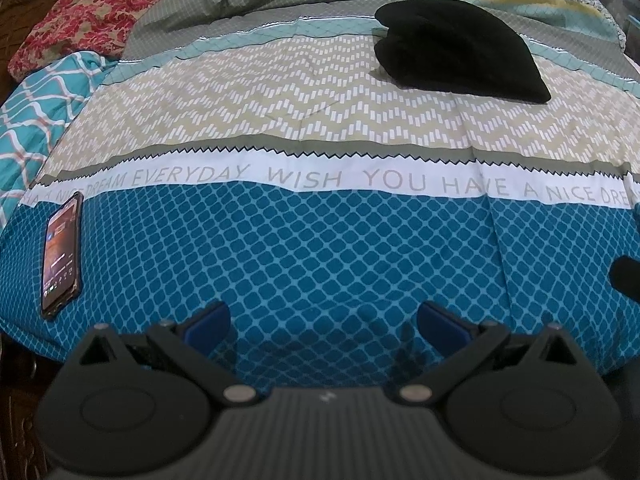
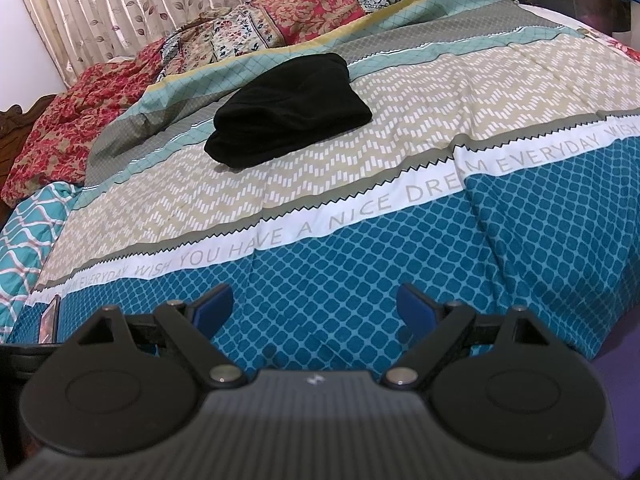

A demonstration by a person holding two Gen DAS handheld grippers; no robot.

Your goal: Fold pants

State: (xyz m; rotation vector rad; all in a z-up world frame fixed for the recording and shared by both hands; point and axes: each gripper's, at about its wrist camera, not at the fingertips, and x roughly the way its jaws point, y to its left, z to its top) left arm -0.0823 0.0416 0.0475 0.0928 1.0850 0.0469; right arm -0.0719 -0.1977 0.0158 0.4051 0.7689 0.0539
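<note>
Black pants (image 1: pixel 456 50) lie folded into a compact bundle on the far part of the bed, on the beige zigzag and grey bands of the bedspread (image 1: pixel 320 248). The right wrist view shows the same black pants (image 2: pixel 288 110) upper centre, well beyond the fingers. My left gripper (image 1: pixel 324 320) hovers open over the blue lattice band near the bed's front edge, blue pads wide apart, nothing between them. My right gripper (image 2: pixel 316 304) is likewise open and empty above the bedspread (image 2: pixel 400 240). Both are far from the pants.
A phone (image 1: pixel 60 252) with a lit screen lies on the blue band at the left; its edge also shows as the phone (image 2: pixel 50 320) in the right wrist view. Red floral bedding (image 1: pixel 92 8) and patterned quilts (image 2: pixel 280 20) are heaped at the far side. A curtain (image 2: pixel 120 0) hangs behind.
</note>
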